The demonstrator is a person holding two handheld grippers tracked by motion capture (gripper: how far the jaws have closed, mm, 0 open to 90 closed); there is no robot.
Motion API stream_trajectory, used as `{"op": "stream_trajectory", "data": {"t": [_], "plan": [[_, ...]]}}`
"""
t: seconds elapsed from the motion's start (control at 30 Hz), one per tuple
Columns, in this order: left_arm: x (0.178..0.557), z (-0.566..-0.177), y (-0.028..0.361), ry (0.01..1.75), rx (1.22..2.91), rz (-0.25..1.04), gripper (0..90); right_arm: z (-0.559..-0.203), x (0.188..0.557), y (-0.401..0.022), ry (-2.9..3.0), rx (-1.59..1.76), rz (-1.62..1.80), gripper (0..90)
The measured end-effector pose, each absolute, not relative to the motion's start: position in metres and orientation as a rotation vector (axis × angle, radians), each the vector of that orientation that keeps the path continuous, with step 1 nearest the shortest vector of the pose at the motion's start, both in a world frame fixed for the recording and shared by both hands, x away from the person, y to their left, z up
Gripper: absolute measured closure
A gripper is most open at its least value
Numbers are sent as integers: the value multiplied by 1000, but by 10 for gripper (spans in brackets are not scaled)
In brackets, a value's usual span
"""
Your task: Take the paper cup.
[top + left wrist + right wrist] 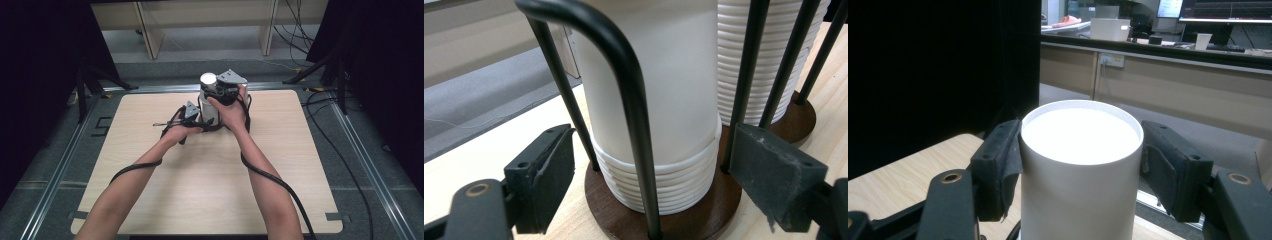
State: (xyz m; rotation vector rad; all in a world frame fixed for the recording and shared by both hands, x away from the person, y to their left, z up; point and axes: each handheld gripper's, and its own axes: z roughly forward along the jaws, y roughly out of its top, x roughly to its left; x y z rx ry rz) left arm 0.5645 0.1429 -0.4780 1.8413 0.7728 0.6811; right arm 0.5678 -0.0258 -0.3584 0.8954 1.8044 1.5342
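Cups [1080, 165], white and stacked upside down, stand in a wire holder [624, 85] on a round wooden base [624, 220] at the table's [210, 175] far edge. Right gripper [1081, 160] clamps the top cup, pads tight on both sides. Left gripper [651, 170] sits low with jaws apart around the holder's base, black rods between its pads; a second stack [769, 55] stands behind.

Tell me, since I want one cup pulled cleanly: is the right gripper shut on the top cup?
Shut: the right gripper has both jaws pressed against the sides of the upside-down top paper cup.
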Motion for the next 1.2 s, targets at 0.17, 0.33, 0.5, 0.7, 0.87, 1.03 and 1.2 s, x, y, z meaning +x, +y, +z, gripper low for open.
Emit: {"op": "stream_trajectory", "data": {"t": [0.17,0.33,0.5,0.7,0.87,1.03,1.2], "plan": [[561,-475,145,771,1830,681,168,-350,567,-27,1790,882,1528,358],[558,-471,148,766,1835,691,159,-344,564,-29,1770,879,1545,358],[551,-467,152,750,1832,697,149,-338,560,-32,1770,859,1539,358],[544,-463,155,740,1824,695,145,-336,554,-34,1778,871,1570,358],[536,-460,157,716,1830,680,143,-335,548,-37,1772,869,1581,358],[528,-458,160,697,1809,686,139,-332,540,-44,1766,873,1597,358],[518,-458,162,678,1807,677,132,-333,532,-47,1761,870,1603,358]]}}
